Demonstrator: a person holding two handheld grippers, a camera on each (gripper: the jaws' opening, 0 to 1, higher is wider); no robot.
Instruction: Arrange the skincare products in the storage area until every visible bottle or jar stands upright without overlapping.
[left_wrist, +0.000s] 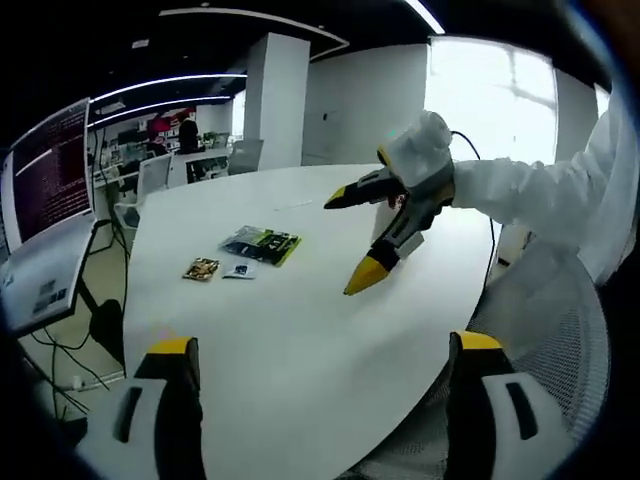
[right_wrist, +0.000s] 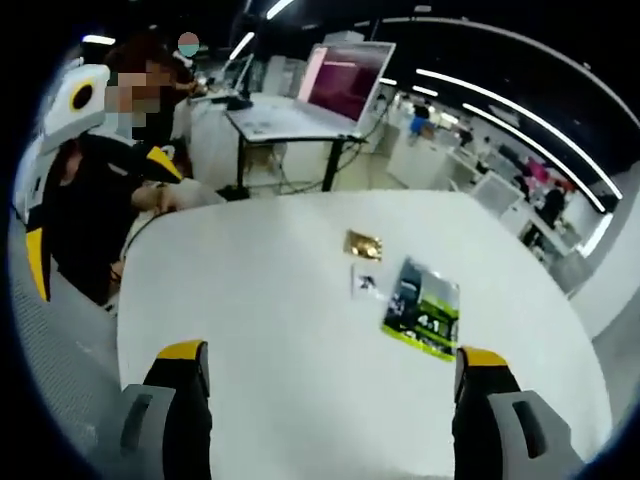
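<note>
Three flat sachets lie on the round white table (left_wrist: 300, 340): a green-and-black packet (left_wrist: 262, 243) (right_wrist: 422, 310), a small white sachet (left_wrist: 240, 270) (right_wrist: 366, 282) and a gold sachet (left_wrist: 201, 268) (right_wrist: 363, 244). My left gripper (left_wrist: 325, 375) hovers open over the table's near edge, holding nothing, well short of the sachets. In the right gripper view it appears at the far left (right_wrist: 100, 210), jaws spread. My right gripper (right_wrist: 330, 375) is open and empty too. A white-gloved hand holds it above the table right of the sachets (left_wrist: 350, 240).
A laptop on a stand (right_wrist: 345, 80) (left_wrist: 45, 190) sits beyond the table's edge, with cables under it. A grey mesh chair (left_wrist: 555, 330) stands against the table. A person in a white sleeve (left_wrist: 560, 190) holds the grippers. Desks and people fill the office behind.
</note>
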